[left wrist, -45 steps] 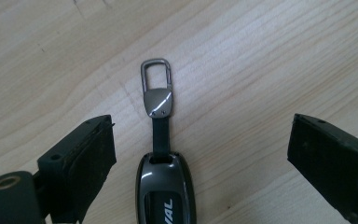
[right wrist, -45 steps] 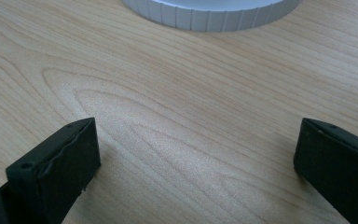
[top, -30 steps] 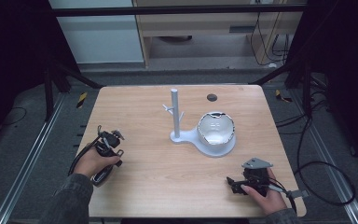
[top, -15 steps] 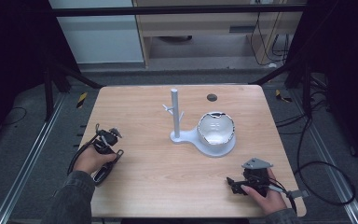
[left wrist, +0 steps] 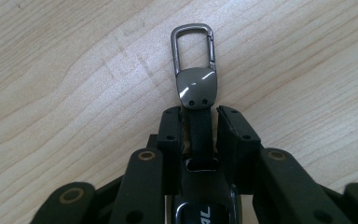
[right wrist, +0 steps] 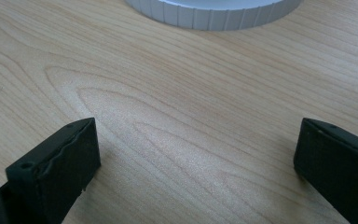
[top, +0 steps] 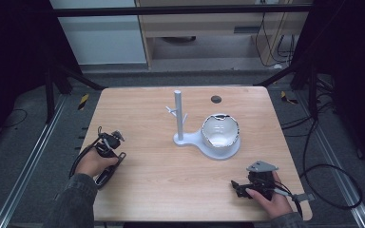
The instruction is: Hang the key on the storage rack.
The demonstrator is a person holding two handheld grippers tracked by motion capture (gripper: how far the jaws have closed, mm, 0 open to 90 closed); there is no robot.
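A black strap (left wrist: 199,133) with a grey metal cap and a carabiner clip (left wrist: 192,44) lies along the wooden table in the left gripper view. My left gripper (left wrist: 199,116) is shut on the strap, with the clip sticking out past the jaws. In the high view the left gripper (top: 108,141) rests near the table's left edge. My right gripper (top: 239,186) lies at the front right, open, and the right gripper view shows nothing between the jaws of the right gripper (right wrist: 198,140). A white stand (top: 178,116) with side pegs rises mid-table.
The stand's white base holds a shiny round bowl (top: 221,130); its ribbed rim (right wrist: 214,16) lies just ahead of the right jaws. A small dark round spot (top: 216,99) sits at the table's far side. Cables trail on the floor at the right.
The left hand has shifted slightly with its gripper. The right hand and gripper have stayed put.
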